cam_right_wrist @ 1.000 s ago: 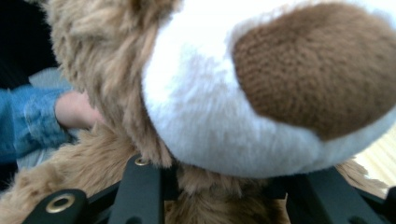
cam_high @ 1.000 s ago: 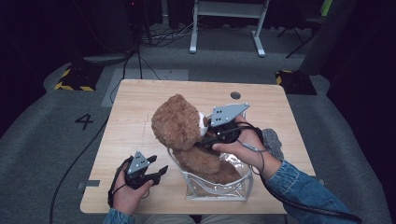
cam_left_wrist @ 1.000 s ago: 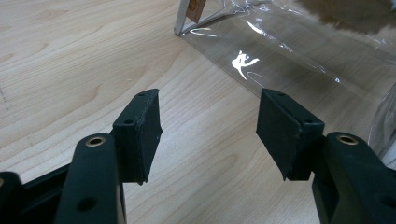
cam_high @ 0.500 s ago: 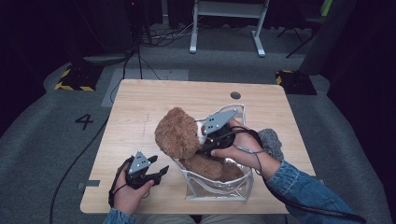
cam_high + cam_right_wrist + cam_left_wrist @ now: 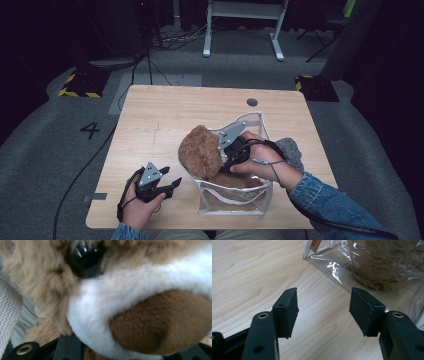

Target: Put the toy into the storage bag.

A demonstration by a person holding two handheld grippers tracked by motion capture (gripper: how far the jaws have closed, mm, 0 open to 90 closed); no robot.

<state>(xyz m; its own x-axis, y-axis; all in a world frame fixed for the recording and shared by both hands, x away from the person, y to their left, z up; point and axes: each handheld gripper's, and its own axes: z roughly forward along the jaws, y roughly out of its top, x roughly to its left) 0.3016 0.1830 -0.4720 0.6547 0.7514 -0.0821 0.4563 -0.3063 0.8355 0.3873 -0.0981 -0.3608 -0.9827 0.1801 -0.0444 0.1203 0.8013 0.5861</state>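
**A:** How are the hands placed?

**B:** In the high view, the right hand [image 5: 260,157] reaches into the mouth of the clear bag [image 5: 235,197], wrist bent and knuckles up, with the right gripper [image 5: 231,150] pushed against the teddy bear [image 5: 200,152]. The denim sleeve [image 5: 330,200] trails off toward the near right edge of the table [image 5: 165,115]. The left hand [image 5: 140,207] lies on the wood left of the bag, and the left gripper [image 5: 172,184] points level at the bag's near left corner.

**A:** What surrounds the bag?

**B:** A grey cloth [image 5: 292,150] lies just beside the bag on its right, behind the right wrist. Far beyond the bag, a round hole [image 5: 252,102] sits near the table's far edge. The bear's brown body is down inside the bag, its head sticking out over the left rim. The bag's upright film wall curves round the right gripper on the far side.

**A:** And the tongs?

**B:** The left gripper's jaws stand wide apart with bare wood between them; in the left gripper view, the bag and the fur behind its film lie just ahead. The right gripper view is pressed up to the bear's face: white muzzle [image 5: 120,302], brown nose [image 5: 162,322], one black eye [image 5: 86,257]. The muzzle sits between that gripper's jaws, which have just been opening. Whether the pads are pressing the plush, I cannot tell.
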